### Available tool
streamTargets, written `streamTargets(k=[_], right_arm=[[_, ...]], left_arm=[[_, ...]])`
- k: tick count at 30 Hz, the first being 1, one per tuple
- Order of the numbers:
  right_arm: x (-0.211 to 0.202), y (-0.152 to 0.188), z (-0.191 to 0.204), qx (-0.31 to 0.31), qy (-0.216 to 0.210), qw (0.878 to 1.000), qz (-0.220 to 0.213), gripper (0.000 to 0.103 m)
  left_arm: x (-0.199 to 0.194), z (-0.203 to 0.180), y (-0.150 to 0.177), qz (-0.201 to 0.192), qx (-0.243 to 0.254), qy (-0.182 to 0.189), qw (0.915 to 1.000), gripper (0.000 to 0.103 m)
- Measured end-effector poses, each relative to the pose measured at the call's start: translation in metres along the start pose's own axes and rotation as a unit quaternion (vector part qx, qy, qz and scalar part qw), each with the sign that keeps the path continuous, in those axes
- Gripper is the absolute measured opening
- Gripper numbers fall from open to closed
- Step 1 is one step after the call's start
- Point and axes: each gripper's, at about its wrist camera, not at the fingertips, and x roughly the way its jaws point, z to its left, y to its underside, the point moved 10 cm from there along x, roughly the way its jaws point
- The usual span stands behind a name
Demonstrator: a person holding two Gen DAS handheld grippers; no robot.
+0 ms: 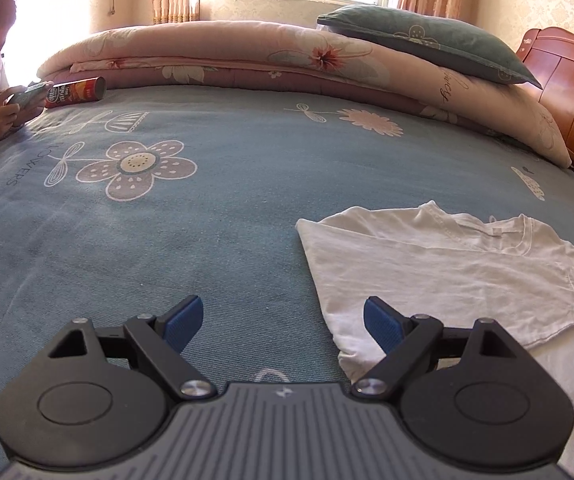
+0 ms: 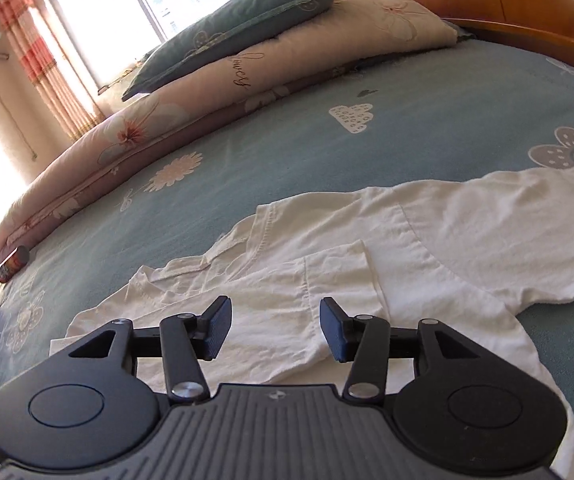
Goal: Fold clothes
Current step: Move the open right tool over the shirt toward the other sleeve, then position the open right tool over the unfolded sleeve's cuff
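White T-shirt point(image 2: 427, 248) spread flat on the blue flowered bedsheet point(image 1: 207, 240), near the front edge of the bed, one sleeve folded inward over the chest, neckline toward the far side, printed lettering showing at the lower right of the left wrist view. Right gripper point(image 2: 275, 330) poised just above the folded sleeve, jaws partly apart, nothing between the blue pads, no cloth pinched. Left gripper point(image 1: 283, 326) off the shirt's left edge, jaws spread wide, mostly over bare sheet, right fingertip over the shirt's hem, empty. Farther back, a rolled pink floral quilt point(image 1: 247, 60) along the far side of the bed, a teal pillow point(image 1: 427, 48) resting on top of it. Wooden headboard point(image 1: 567, 92) at the right. Red snack can point(image 1: 75, 92) lying on its side at the quilt's left end, beside a person's hands point(image 1: 3, 112) holding a phone. Window and striped curtains behind.
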Motion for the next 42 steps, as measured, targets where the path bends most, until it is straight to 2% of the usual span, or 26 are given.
streamTargets(k=[2,4,7,10,13,16,19,21,25,30,35,37,42], right_arm=[[0.013,0.008,0.035,-0.058,-0.023,0.998,0.018,0.054],[0.022,0.022,0.075,-0.125,-0.049,0.99,0.033,0.054],[0.035,0.047,0.134,-0.225,-0.086,0.969,0.055,0.053],[0.048,0.072,0.185,-0.298,-0.114,0.945,0.071,0.053],[0.066,0.098,0.221,-0.336,-0.12,0.93,0.093,0.053],[0.081,0.126,0.239,-0.351,-0.129,0.919,0.125,0.053],[0.076,0.135,0.252,-0.38,-0.136,0.909,0.105,0.05],[0.073,0.124,0.255,-0.364,-0.148,0.915,0.094,0.05],[0.097,0.096,0.254,-0.335,-0.107,0.934,0.069,0.05],[0.139,0.097,0.27,-0.331,-0.096,0.936,0.069,0.049],[0.164,0.085,0.283,-0.315,-0.09,0.942,0.07,0.054],[0.157,0.077,0.282,-0.301,-0.097,0.945,0.08,0.054],[0.097,0.055,0.252,-0.306,-0.125,0.939,0.091,0.055]], left_arm=[[0.0,0.006,-0.002,0.0,-0.007,-0.005,1.0,0.088],[-0.001,0.011,-0.003,-0.001,-0.013,-0.004,0.9999,0.088],[-0.003,0.018,-0.005,-0.001,-0.023,0.0,0.9997,0.088],[-0.003,0.023,-0.005,0.009,-0.028,0.003,0.9996,0.088],[-0.002,0.028,-0.004,0.017,-0.034,0.003,0.9993,0.088],[-0.005,0.033,-0.006,0.015,-0.047,0.011,0.9987,0.088],[-0.01,0.043,-0.009,0.007,-0.067,0.017,0.9976,0.088],[-0.012,0.051,-0.011,0.004,-0.083,0.016,0.9964,0.089],[-0.012,0.064,-0.011,0.005,-0.108,0.009,0.9941,0.09],[-0.011,0.068,-0.012,0.003,-0.114,0.01,0.9935,0.09],[-0.009,0.061,-0.012,0.007,-0.105,0.017,0.9943,0.09],[-0.007,0.056,-0.011,0.011,-0.098,0.02,0.9949,0.09],[-0.004,0.031,-0.007,0.02,-0.073,0.036,0.9965,0.09]])
